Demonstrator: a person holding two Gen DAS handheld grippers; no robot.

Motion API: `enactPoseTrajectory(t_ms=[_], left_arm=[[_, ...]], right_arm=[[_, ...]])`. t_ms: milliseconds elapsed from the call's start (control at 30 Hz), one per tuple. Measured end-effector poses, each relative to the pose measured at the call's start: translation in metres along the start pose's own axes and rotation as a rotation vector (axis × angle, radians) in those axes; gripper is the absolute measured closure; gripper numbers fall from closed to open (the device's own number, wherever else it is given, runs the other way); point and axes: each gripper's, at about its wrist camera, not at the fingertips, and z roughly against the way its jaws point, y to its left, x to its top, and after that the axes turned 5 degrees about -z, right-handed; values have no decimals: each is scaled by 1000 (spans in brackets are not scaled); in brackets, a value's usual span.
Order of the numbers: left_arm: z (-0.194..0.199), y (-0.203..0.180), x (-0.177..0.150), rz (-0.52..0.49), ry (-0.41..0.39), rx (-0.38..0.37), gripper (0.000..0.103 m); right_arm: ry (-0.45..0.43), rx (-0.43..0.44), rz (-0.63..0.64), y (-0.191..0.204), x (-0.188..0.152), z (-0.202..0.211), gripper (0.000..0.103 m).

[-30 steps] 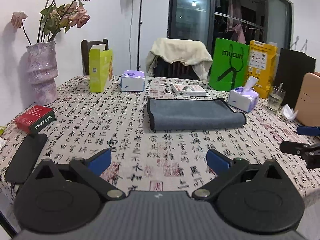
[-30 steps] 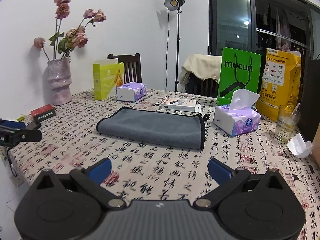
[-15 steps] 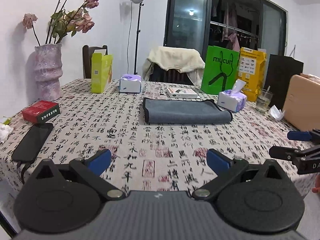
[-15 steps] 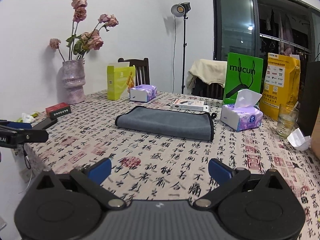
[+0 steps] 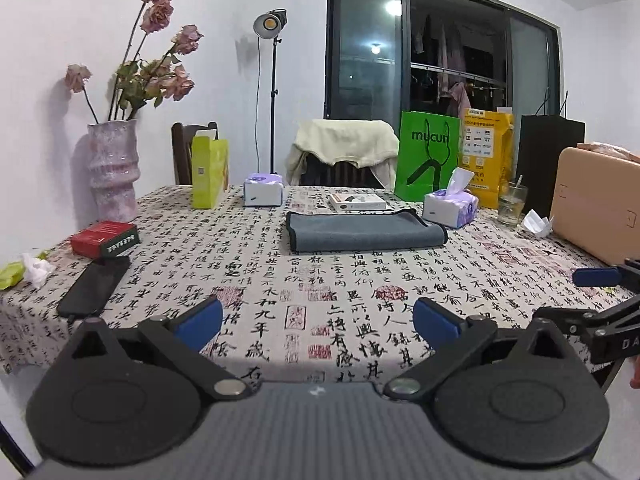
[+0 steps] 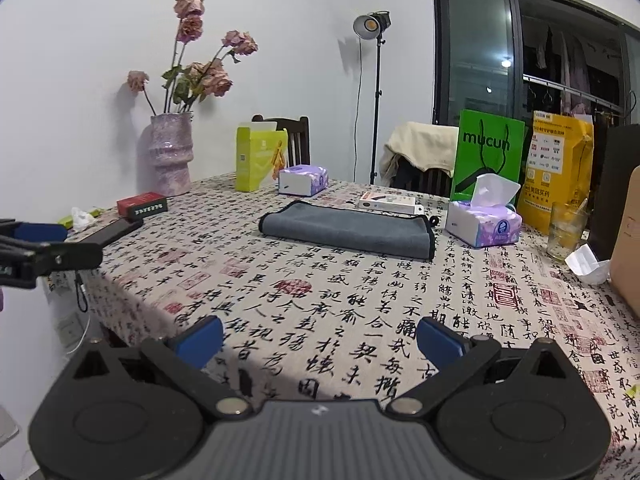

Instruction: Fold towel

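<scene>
A grey towel (image 5: pixel 366 231) with a dark edge lies folded flat in the middle of the table; it also shows in the right wrist view (image 6: pixel 348 230). My left gripper (image 5: pixel 318 322) is open and empty, near the table's front edge, well short of the towel. My right gripper (image 6: pixel 320 338) is open and empty, also back at the front edge. The right gripper's fingers (image 5: pixel 596 278) show at the right of the left wrist view. The left gripper's fingers (image 6: pixel 40 258) show at the left of the right wrist view.
The table carries a patterned cloth (image 5: pixel 320 276). On it are a black phone (image 5: pixel 94 286), a red box (image 5: pixel 105 239), a vase of flowers (image 5: pixel 114 170), a tissue pack (image 5: pixel 450 208), a white box (image 5: pixel 358 202), a glass (image 5: pixel 510 204) and a green bag (image 5: pixel 426 162).
Both grippers have pulled back from the towel toward the table's front edge and risen a little. The towel has not moved. Both stay open.
</scene>
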Motion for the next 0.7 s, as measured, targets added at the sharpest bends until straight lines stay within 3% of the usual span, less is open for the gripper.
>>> enactPoseTrajectory(t_ms=[700], left_arm=[[64, -10, -34, 16, -13, -36, 0]], right_arm=[[-39, 19, -23, 41, -35, 77, 0]])
